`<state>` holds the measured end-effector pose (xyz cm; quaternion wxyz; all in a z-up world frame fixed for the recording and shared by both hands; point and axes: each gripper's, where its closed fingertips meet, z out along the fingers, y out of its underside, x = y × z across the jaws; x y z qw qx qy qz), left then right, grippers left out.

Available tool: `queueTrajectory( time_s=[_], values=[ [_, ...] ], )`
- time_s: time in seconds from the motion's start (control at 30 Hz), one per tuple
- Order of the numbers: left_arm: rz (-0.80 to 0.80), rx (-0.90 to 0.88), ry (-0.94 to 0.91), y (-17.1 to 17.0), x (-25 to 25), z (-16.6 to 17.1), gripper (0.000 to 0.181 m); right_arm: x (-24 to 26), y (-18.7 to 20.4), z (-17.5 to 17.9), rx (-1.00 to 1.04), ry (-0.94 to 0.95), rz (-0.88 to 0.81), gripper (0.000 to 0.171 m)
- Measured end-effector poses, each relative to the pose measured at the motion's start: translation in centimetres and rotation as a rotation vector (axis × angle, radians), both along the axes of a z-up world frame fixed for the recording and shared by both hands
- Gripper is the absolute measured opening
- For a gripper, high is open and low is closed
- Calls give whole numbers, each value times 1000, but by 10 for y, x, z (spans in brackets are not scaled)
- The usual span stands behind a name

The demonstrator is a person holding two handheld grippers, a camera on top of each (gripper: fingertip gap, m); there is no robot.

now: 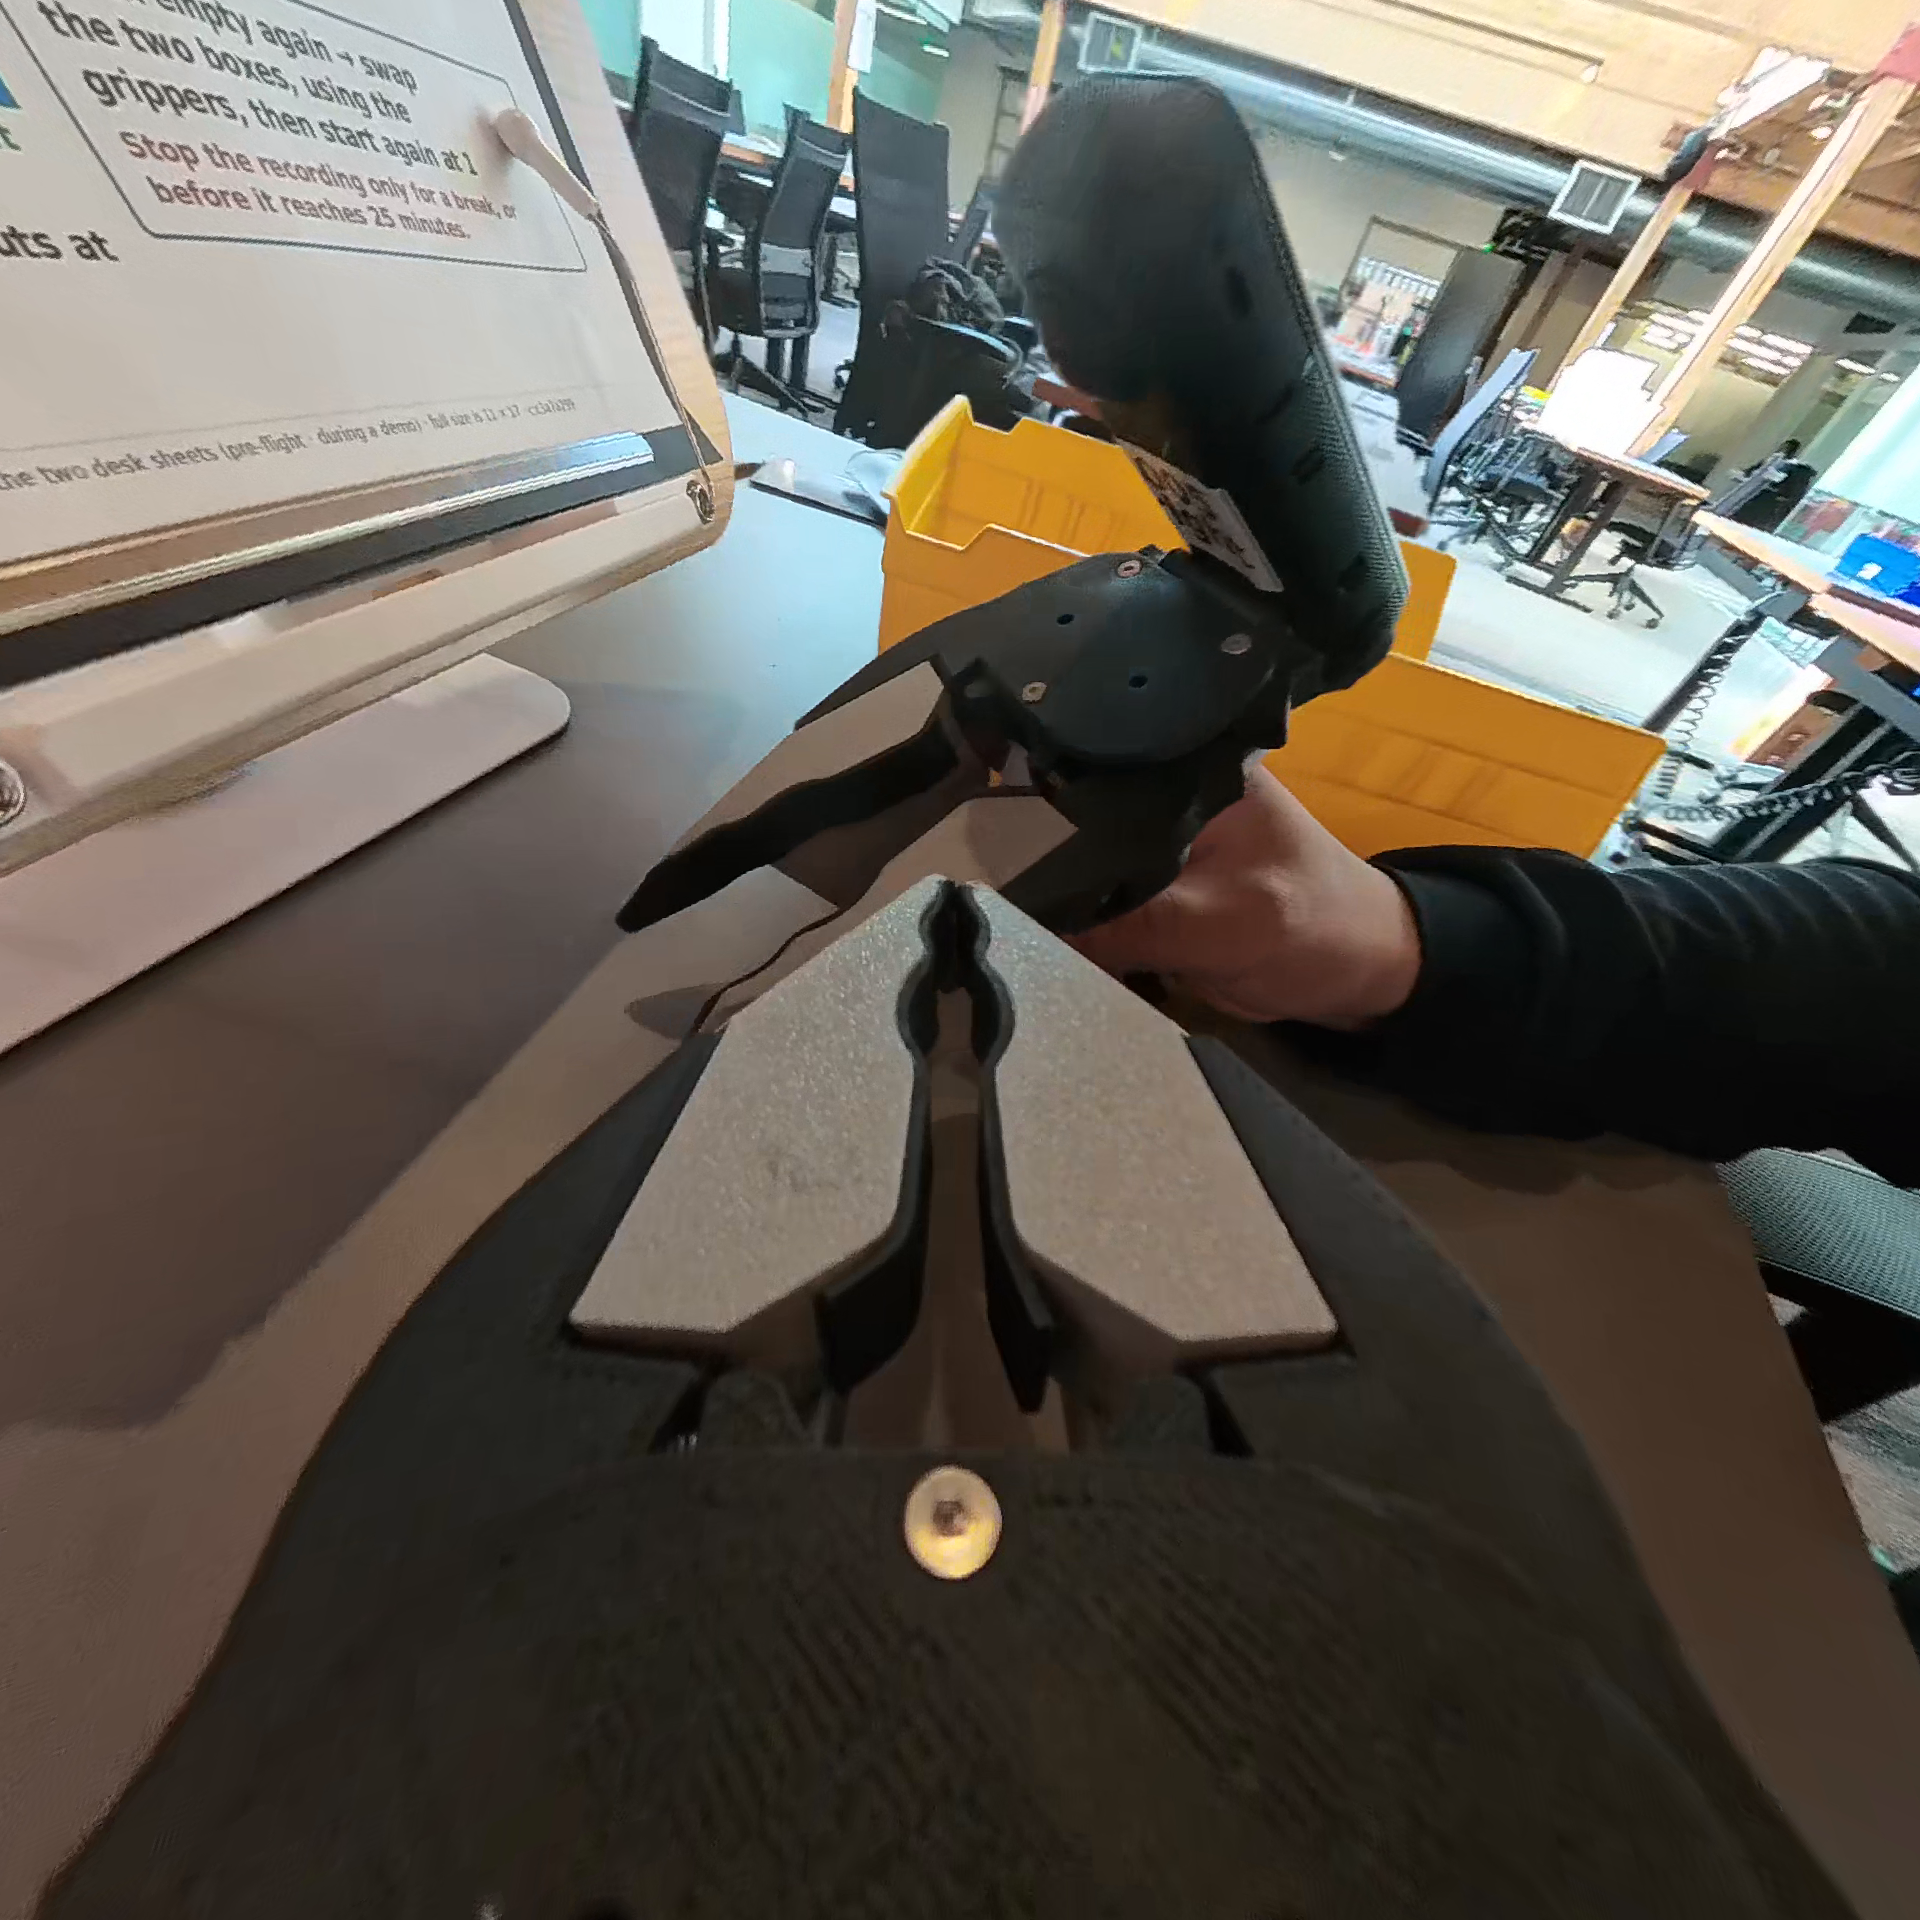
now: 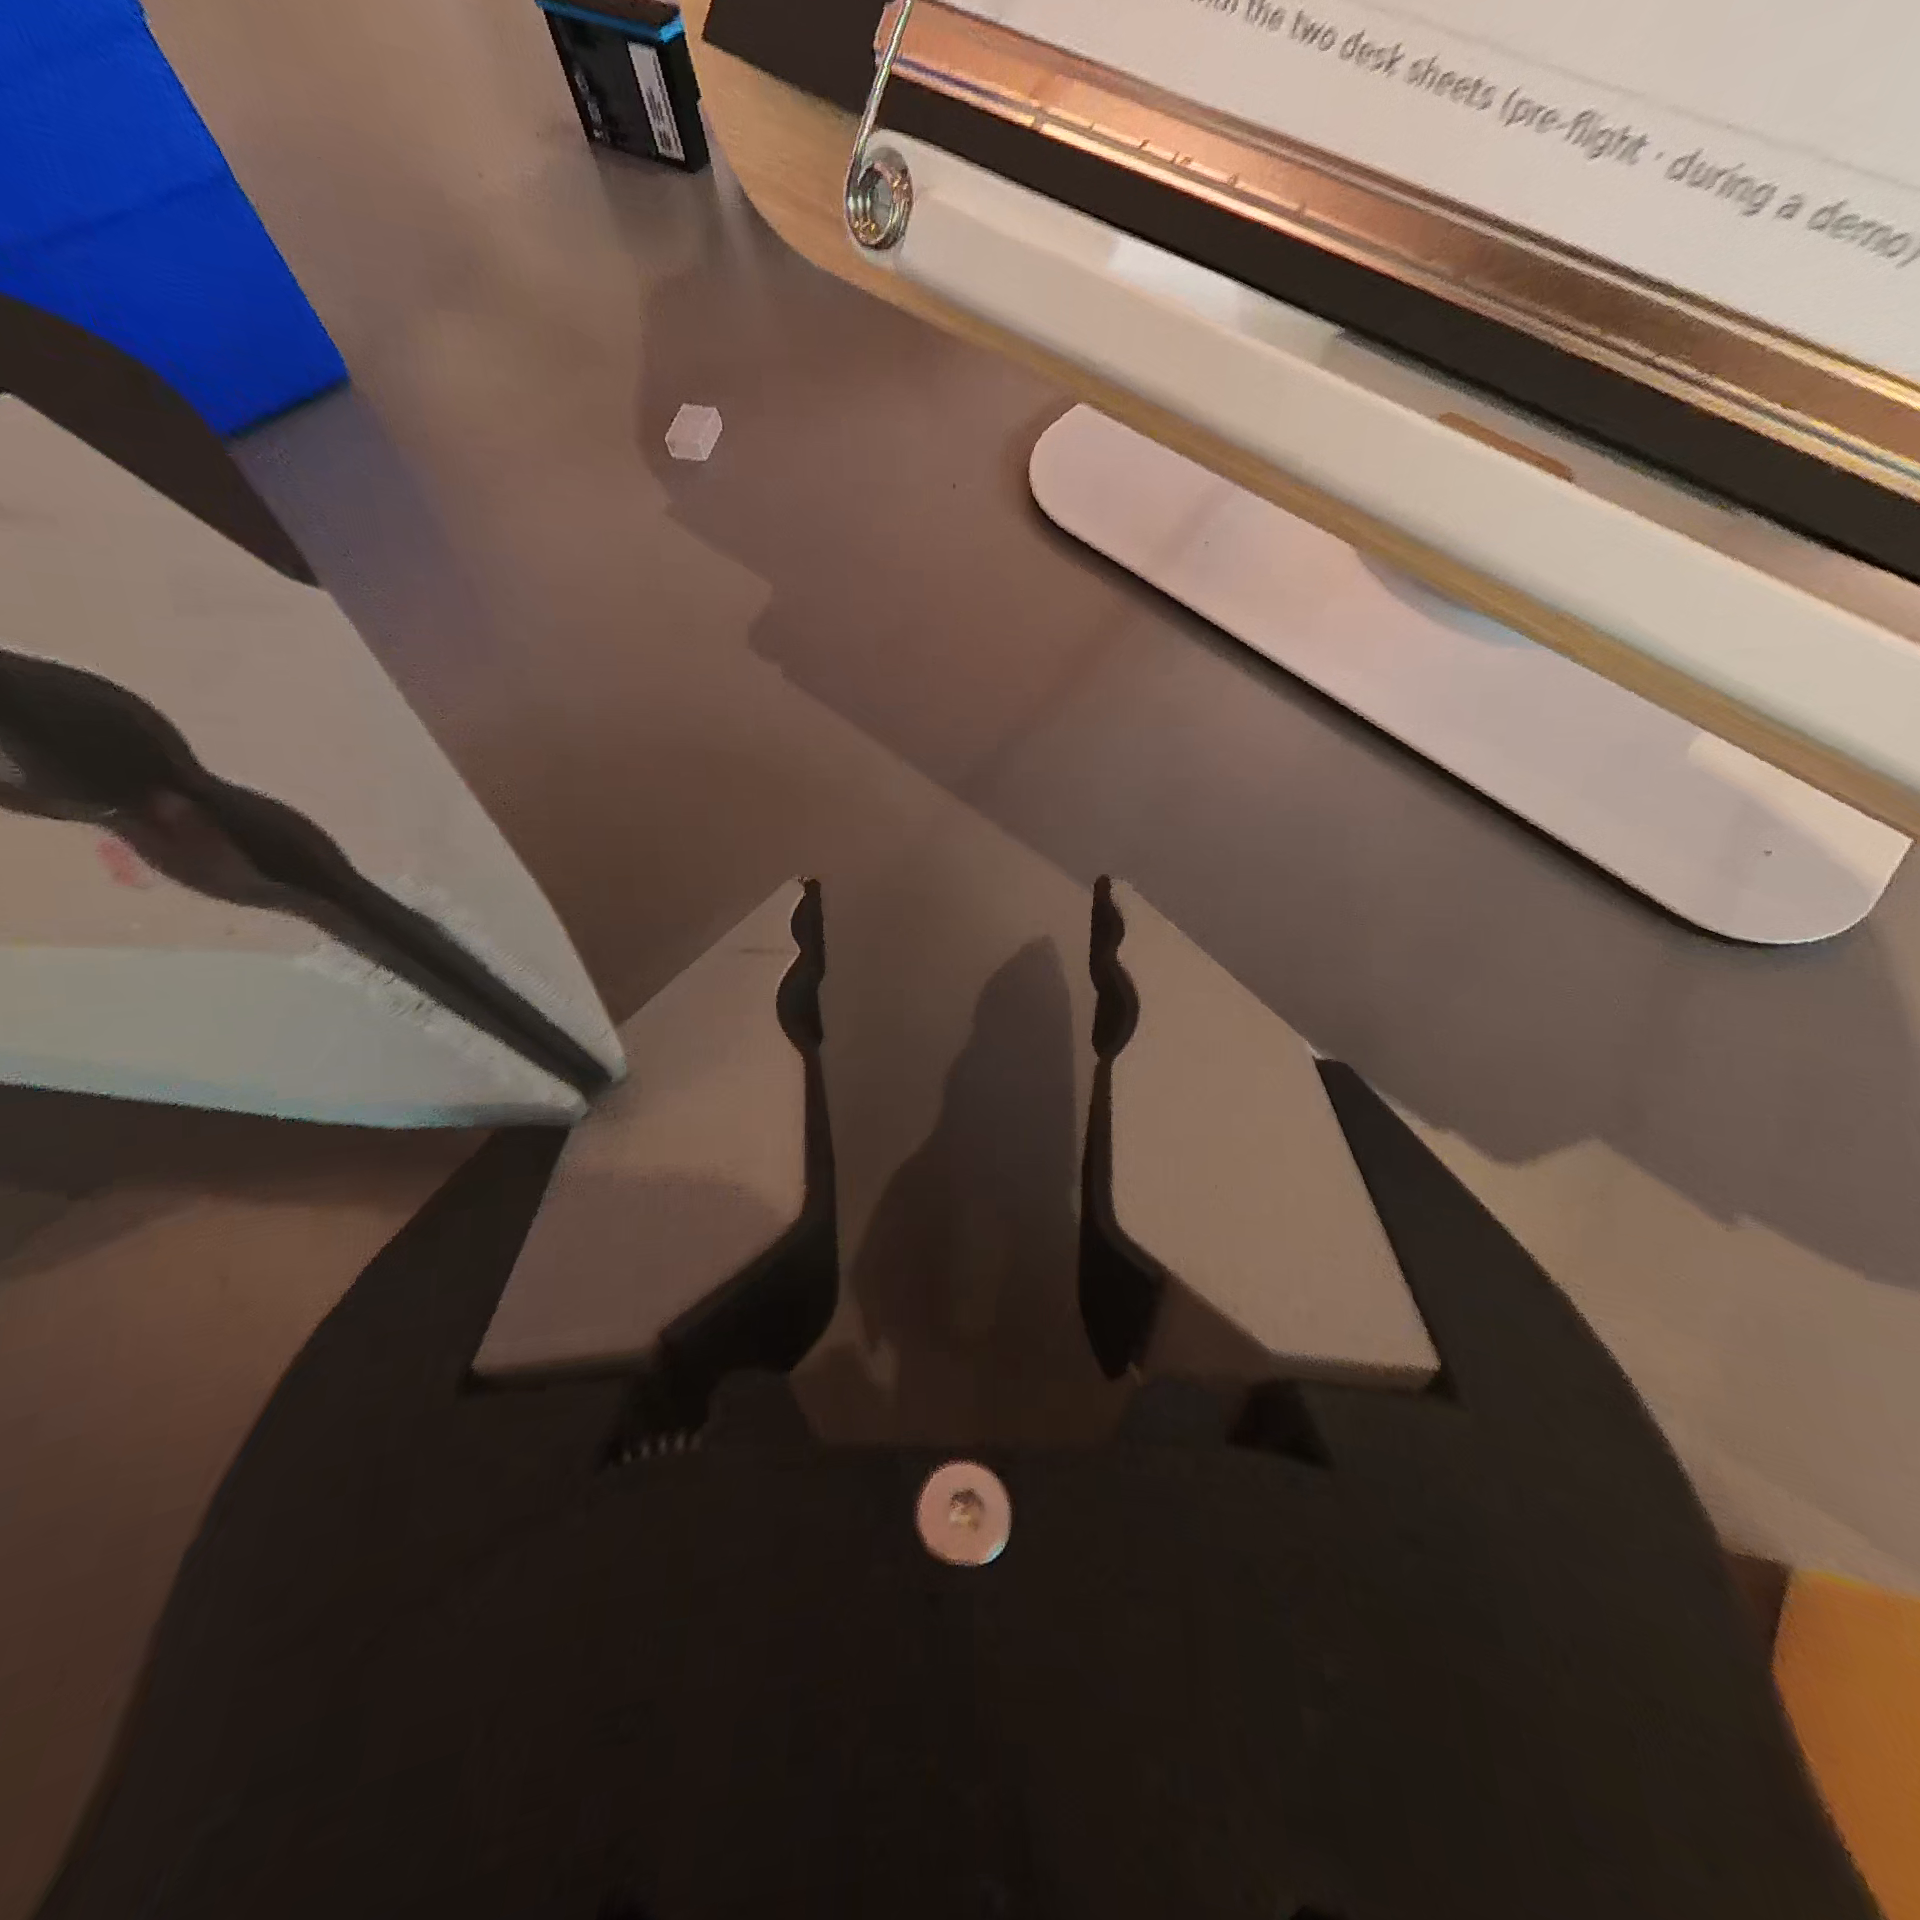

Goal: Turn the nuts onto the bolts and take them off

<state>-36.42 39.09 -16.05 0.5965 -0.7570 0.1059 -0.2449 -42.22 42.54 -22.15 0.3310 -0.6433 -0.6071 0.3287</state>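
No nut or bolt shows in either view; where they lie cannot be told; perhaps in the yellow bin behind the right gripper, the nearer one, its jaws parted and empty; the left gripper hangs clenched on nothing above the surface.

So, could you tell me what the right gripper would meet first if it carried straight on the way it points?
Probably the bare tabletop: the right gripper, open and empty, angles down at it. Farther along that line lies a small pale block, with the white stand base off to its right; depth is unclear.
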Motion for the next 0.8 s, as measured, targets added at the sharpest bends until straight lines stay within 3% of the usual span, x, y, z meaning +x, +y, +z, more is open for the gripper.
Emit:
queueTrajectory(
  time_s=[0.17, 0.3, 0.43, 0.53, 0.67, 0.8],
  values=[
    [61, -71, -113, -24, 6, -4, 0, -1, -3, -1, 43, -11, 14, 48],
    [4, -113, -158, -69, 43, -5, 1, -1, -3, -1, 6, -6, 21, 48],
    [-74, -164, -36, -126, 82, 0, 8, -1, -4, -2, -29, -9, 28, 48],
    [-64, -148, 60, -159, 85, 34, 13, -1, -5, -3, -21, -18, 34, 47],
    [81, -186, 188, -193, 32, 78, 19, -1, -6, -2, -16, -14, 38, 46],
    [459, -395, 412, -237, -100, 79, 28, -1, -5, -1, -39, -7, 36, 46]
  ],
)
